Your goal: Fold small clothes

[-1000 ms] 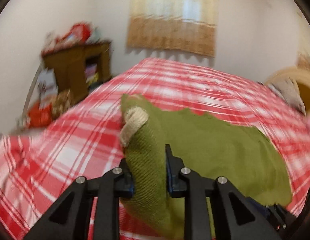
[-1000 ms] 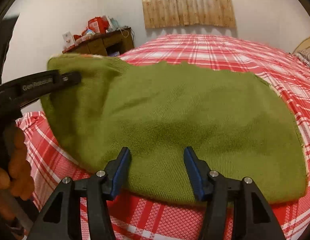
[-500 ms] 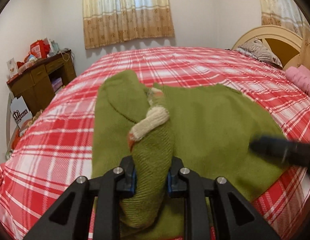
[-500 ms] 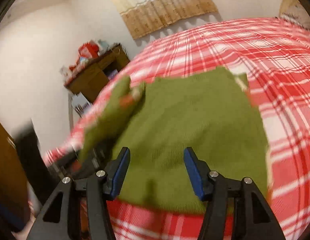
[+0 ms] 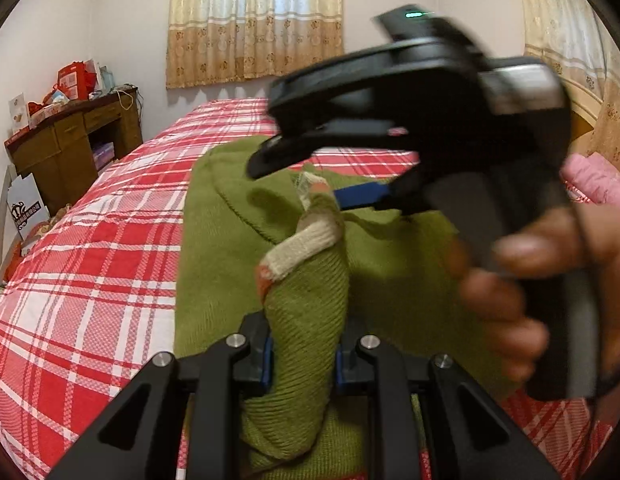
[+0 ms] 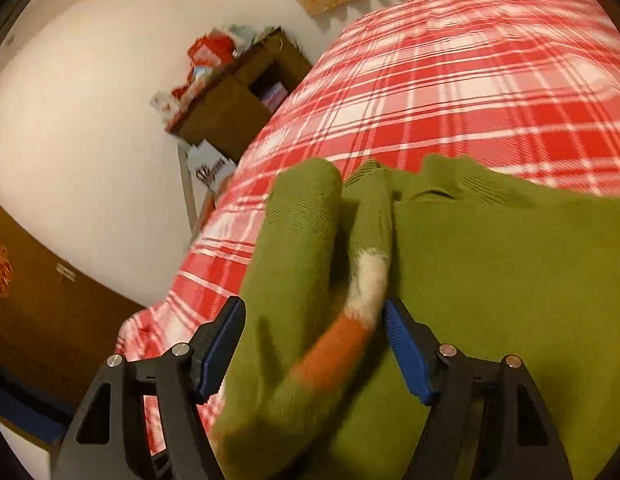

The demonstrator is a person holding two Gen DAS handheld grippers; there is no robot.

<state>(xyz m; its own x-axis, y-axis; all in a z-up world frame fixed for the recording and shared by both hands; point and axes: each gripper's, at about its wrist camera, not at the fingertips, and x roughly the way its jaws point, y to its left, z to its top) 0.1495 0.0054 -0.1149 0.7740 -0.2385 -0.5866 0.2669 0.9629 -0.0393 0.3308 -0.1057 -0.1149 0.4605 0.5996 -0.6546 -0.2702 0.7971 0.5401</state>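
Now pinching a bunched green sleeve (image 5: pixel 306 320) of the sweater (image 5: pixel 218 240): left tool (image 5: pixel 304 360), pads pressed tight on the knit, cream cuff (image 5: pixel 306 244) sticking up past them. Spread wide, just been opening: right tool (image 6: pixel 313 344), astride the sleeve's cream and orange cuff end without pressing it. Spread flat on the red plaid bed (image 5: pixel 90 264): rest of the sweater. Gripping the right tool's handle: a hand (image 5: pixel 549 280).
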